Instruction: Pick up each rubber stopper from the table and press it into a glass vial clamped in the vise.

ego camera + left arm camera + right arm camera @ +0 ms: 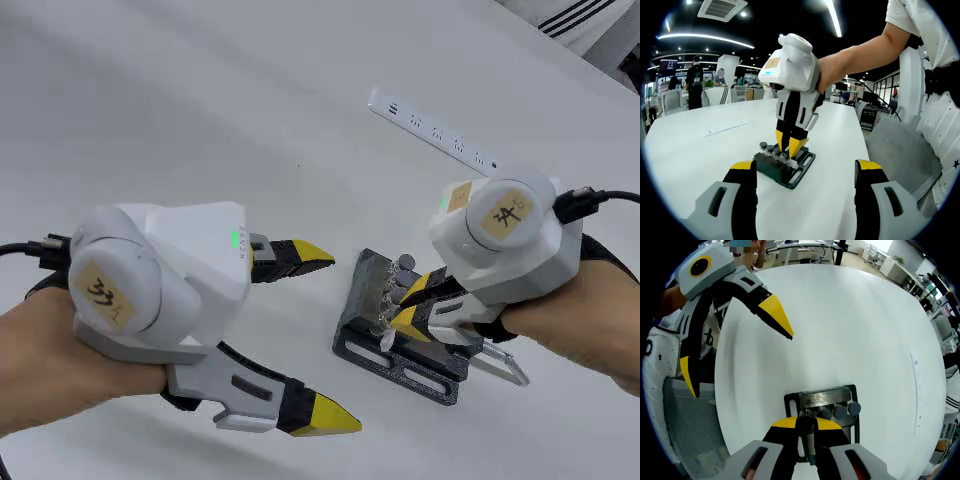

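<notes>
While the right gripper point(410, 306) points down onto the black vise point(365, 322) near the middle of the white table point(200, 120), its fingers are drawn almost together on a small dark piece above the vial row; I take that piece to be a rubber stopper point(806, 424) at the mouth of a vial, though how deep it sits cannot be told. The left gripper point(347, 343) hovers beside the vise and apart from it, fingers spread wide and holding nothing; a white power strip point(432, 130) lies farther back on the table.

Several glass vials point(771, 152) stand upright in a row clamped in the vise; two capped vials point(846, 411) at one end already carry grey stoppers.

As a judgement, the stopper is light, soft and grippy, so it will squash if squeezed hard; better to pinch it by the sides of its upper part, leaving the lower end free to enter the neck. The vials are stiff, smooth and brittle; the push should go straight down the vial's axis, since a sideways load could chip the rim or tip the glass in the clamp. The vise looks light and may skid on the smooth table; the free gripper could steady its base.
</notes>
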Tool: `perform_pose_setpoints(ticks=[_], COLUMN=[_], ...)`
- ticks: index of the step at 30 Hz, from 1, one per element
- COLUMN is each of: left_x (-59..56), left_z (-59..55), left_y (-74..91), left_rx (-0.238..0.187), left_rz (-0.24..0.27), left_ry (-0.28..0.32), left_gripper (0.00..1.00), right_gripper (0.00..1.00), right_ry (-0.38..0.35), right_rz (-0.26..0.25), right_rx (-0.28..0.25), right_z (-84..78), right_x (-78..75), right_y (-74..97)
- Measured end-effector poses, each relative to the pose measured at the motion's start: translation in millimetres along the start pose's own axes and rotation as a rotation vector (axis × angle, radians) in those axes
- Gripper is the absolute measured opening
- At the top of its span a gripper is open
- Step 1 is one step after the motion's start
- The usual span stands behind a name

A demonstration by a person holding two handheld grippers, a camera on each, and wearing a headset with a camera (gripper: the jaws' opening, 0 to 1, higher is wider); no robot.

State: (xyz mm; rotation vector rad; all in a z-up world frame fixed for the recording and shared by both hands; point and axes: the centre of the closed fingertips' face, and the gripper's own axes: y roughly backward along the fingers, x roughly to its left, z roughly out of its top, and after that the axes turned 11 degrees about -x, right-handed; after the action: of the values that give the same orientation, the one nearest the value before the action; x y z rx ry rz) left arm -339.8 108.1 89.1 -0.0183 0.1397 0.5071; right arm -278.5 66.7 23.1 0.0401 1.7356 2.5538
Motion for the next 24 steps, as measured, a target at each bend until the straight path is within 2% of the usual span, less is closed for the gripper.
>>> perform_pose_setpoints(ticks=[16,22,24], left_x=[1.0,0.4,0.0], left_z=[-2.6,-2.7,-2.9], left_y=[-0.6,-1.1,-1.3], left_rx=[0.001,0.003,0.007], left_rz=[-0.003,-0.006,-0.008], left_ry=[0.004,0.002,0.000], left_gripper=[0.79,0.79,0.79], right_gripper=[0.11,0.09,0.09], right_ry=[0.000,0.002,0.004], right_rz=[-0.006,-0.016,-0.021], right_rx=[-0.017,-0.046,-0.048], right_z=[1.9,8.9,6.1], right_x=[-0.9,-2.0,-3.5], right_y=[1.8,13.1,13.4])
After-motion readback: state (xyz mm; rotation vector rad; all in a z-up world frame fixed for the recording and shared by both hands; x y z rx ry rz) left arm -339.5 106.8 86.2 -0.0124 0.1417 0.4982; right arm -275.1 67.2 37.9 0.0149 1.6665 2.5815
